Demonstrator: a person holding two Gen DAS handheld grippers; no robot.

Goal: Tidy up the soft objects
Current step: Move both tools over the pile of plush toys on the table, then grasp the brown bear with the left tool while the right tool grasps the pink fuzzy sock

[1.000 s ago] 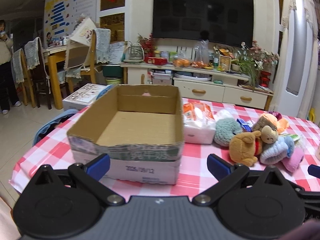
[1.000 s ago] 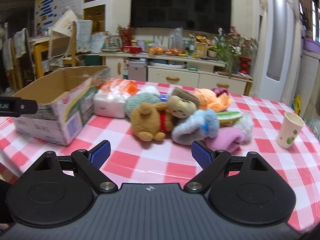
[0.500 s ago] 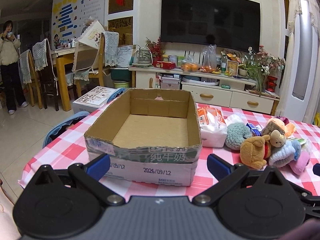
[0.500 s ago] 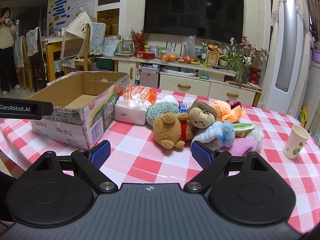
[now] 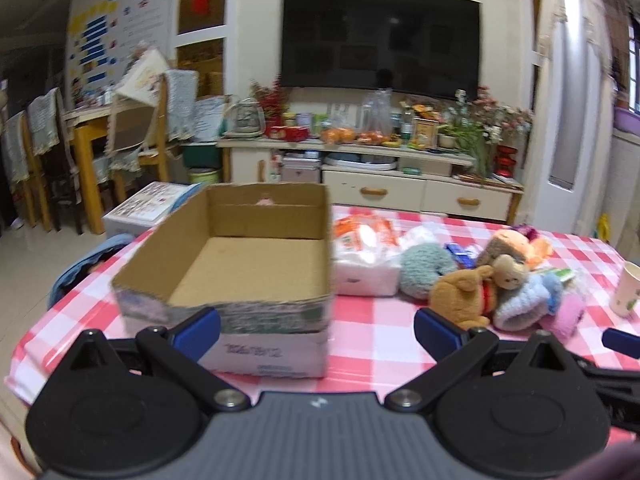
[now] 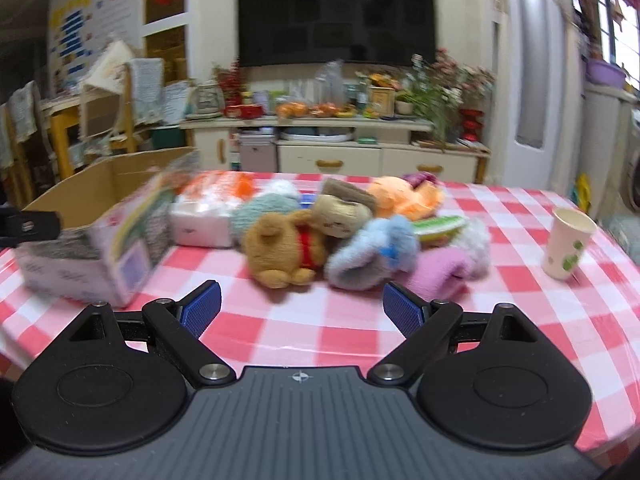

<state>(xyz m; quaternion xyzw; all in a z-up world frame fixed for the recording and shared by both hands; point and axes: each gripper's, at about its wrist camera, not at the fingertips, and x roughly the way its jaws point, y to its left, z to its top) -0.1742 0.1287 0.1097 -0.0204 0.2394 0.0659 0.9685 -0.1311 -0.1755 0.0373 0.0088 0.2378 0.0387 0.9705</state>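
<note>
1. Red-and-white checked cloth covers the table [image 6: 320, 328], which fills the lower half of both views; a living room lies behind it.
2. Nearest the lens, the right gripper [image 6: 301, 307] hovers over bare cloth, its blue-padded fingers spread wide with nothing between them.
3. Likewise the left gripper [image 5: 316, 326] stands wide apart and empty, its left pad in front of the near wall of the cardboard box [image 5: 244, 264].
4. That box sits open-topped at centre-left of the left view, with nothing visible inside it.
5. Just right of the box lies a white tissue pack [image 6: 204, 216], touching a grey-green knitted toy [image 6: 260, 210].
6. Soft toys crowd the middle of the right view: a brown bear [image 6: 284, 252], a pale blue plush [image 6: 372, 258], a pink one [image 6: 438, 272] and an orange one [image 6: 404, 198], all piled against each other.
7. Well to the right stands a paper cup [image 6: 568, 248], upright.
8. Farthest back, a cluttered cabinet [image 5: 372, 184] sits beneath a dark television [image 5: 380, 40]; chairs [image 5: 136, 140] stand at upper left.
</note>
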